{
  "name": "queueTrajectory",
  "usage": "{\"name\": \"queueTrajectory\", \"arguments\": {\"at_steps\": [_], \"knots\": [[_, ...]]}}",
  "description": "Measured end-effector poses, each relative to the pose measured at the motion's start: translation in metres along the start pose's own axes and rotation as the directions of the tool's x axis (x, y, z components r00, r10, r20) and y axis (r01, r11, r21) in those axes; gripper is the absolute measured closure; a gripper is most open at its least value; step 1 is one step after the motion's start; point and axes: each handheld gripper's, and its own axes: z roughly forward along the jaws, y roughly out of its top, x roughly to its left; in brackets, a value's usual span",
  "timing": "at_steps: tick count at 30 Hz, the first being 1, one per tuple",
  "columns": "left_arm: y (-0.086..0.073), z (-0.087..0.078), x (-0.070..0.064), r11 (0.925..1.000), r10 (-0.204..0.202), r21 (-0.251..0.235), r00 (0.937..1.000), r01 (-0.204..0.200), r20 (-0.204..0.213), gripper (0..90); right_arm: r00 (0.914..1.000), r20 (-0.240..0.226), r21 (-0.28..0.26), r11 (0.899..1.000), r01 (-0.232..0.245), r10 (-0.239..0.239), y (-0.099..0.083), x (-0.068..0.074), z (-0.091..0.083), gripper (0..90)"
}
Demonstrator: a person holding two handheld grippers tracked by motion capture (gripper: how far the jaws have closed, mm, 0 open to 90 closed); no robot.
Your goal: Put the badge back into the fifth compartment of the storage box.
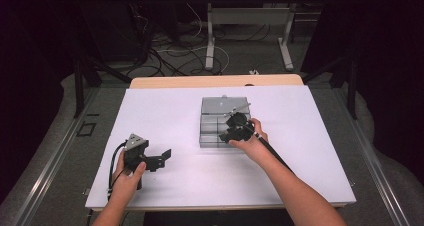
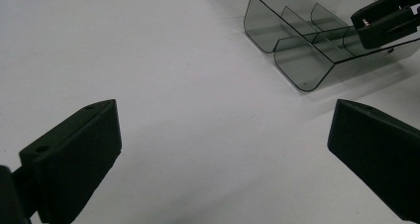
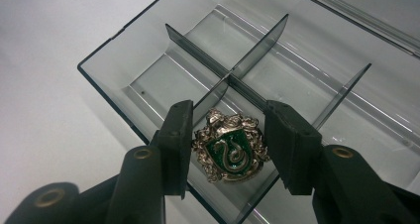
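A smoked transparent plastic organiser box with inner dividers [image 3: 148, 80] is seen near the middle of the white-covered table [image 1: 165, 111], its lid hinged open at the far side. The right gripper [image 3: 229, 144] is held over the box's near edge, jaws part-closed on either side of a small metal crest badge with green enamel and a silver snake [image 3: 230, 152]. The badge sits between the jaws above a near compartment; whether it is truly clamped or just touched by the pads cannot be told for sure, but it looks gripped. In the high view the right gripper [image 1: 235, 127] is over the box's near right part.

The left gripper [image 2: 223, 149] is held wide open with nothing in it, above bare table well to the left of the box; in the high view it [image 1: 162, 158] is held low by the left hand [image 1: 127, 178].

Step in hand is judged to be placing the badge into a compartment. To do it well, the badge should be lowered clear of the dividers, kept level, and released only once close to the compartment floor, so it is not dropped on a divider edge.

No brand, label or legible writing is seen; only the snake emblem on the badge.
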Motion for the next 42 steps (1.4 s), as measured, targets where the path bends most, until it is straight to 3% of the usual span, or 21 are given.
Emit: {"name": "queueTrajectory", "arguments": {"at_steps": [1, 2, 3, 6, 8, 13, 14, 25, 28, 29, 33, 35, 36, 42], "knots": [[0.0000, 0.0000, -0.0001, 1.0000, 0.000, 0.000, 1.0000, 0.000, 0.000, 0.3, 1.0000, -0.008, 0.022, 1.000, 0.006, -0.005, 0.0009, -0.0006, -0.0012, 54.8], [0.0001, -0.0002, -0.0001, 1.0000, 0.002, 0.003, 1.0000, -0.002, 0.001, 0.3, 1.0000, -0.008, -0.027, 1.000, -0.005, 0.004, -0.0002, -0.0005, 0.0026, 54.8], [0.0001, -0.0002, 0.0000, 1.0000, 0.004, 0.002, 1.0000, -0.004, 0.001, 0.3, 0.9999, 0.000, 0.025, 1.000, -0.017, 0.017, 0.0014, 0.0002, -0.0001, 54.8], [0.0000, -0.0001, 0.0003, 1.0000, 0.000, 0.000, 1.0000, 0.000, 0.001, 0.3, 0.9996, 0.001, 0.002, 1.000, -0.028, 0.028, 0.0008, -0.0007, 0.0025, 54.8], [-0.0001, 0.0000, 0.0004, 1.0000, -0.001, 0.000, 1.0000, 0.001, 0.001, 0.3, 0.9997, -0.003, 0.025, 0.999, -0.025, 0.025, 0.0016, -0.0019, 0.0016, 54.8], [-0.0002, 0.0006, -0.0002, 1.0000, -0.001, -0.006, 1.0000, 0.001, -0.001, 0.3, 0.9992, -0.007, 0.007, 0.999, -0.040, 0.040, 0.0011, -0.0033, 0.0045, 54.8], [-0.0003, 0.0006, -0.0001, 1.0000, -0.002, -0.006, 1.0000, 0.002, -0.001, 0.3, 0.9976, -0.008, -0.007, 0.998, -0.069, 0.069, 0.0007, -0.0021, 0.0058, 54.8], [-0.0002, 0.0003, 0.0002, 1.0000, -0.002, 0.002, 1.0000, 0.002, 0.002, 0.3, 0.9977, -0.005, 0.026, 0.997, -0.068, 0.068, 0.0017, -0.0033, 0.0051, 54.2], [-0.0003, 0.0005, -0.0002, 1.0000, 0.001, 0.007, 1.0000, -0.001, 0.003, 0.3, 0.9960, -0.009, 0.026, 0.996, -0.089, 0.089, 0.0024, -0.0036, 0.0041, 50.6], [-0.0002, 0.0005, -0.0002, 1.0000, 0.001, 0.007, 1.0000, -0.001, 0.003, 0.3, 0.9955, -0.022, -0.013, 0.996, -0.092, 0.092, 0.0015, -0.0040, 0.0057, 50.3], [0.0003, 0.0004, -0.0004, 1.0000, -0.001, 0.004, 1.0000, 0.001, 0.004, 0.3, 0.9955, -0.009, -0.001, 0.996, -0.095, 0.095, 0.0020, -0.0039, 0.0034, 48.1], [0.0005, 0.0006, -0.0004, 1.0000, 0.000, 0.004, 1.0000, 0.000, 0.005, 0.3, 0.9960, -0.020, -0.038, 0.995, -0.087, 0.087, 0.0006, -0.0048, 0.0047, 47.1], [0.0006, 0.0008, -0.0005, 1.0000, 0.000, 0.006, 1.0000, 0.000, 0.006, 0.3, 0.9966, -0.016, -0.006, 0.997, -0.081, 0.081, 0.0015, -0.0050, 0.0023, 46.1], [0.0005, 0.0024, -0.0007, 1.0000, 0.002, 0.008, 1.0000, -0.003, 0.009, 0.3, 0.9967, -0.014, -0.009, 0.997, -0.080, 0.079, 0.0015, -0.0028, 0.0010, 39.3]]}}
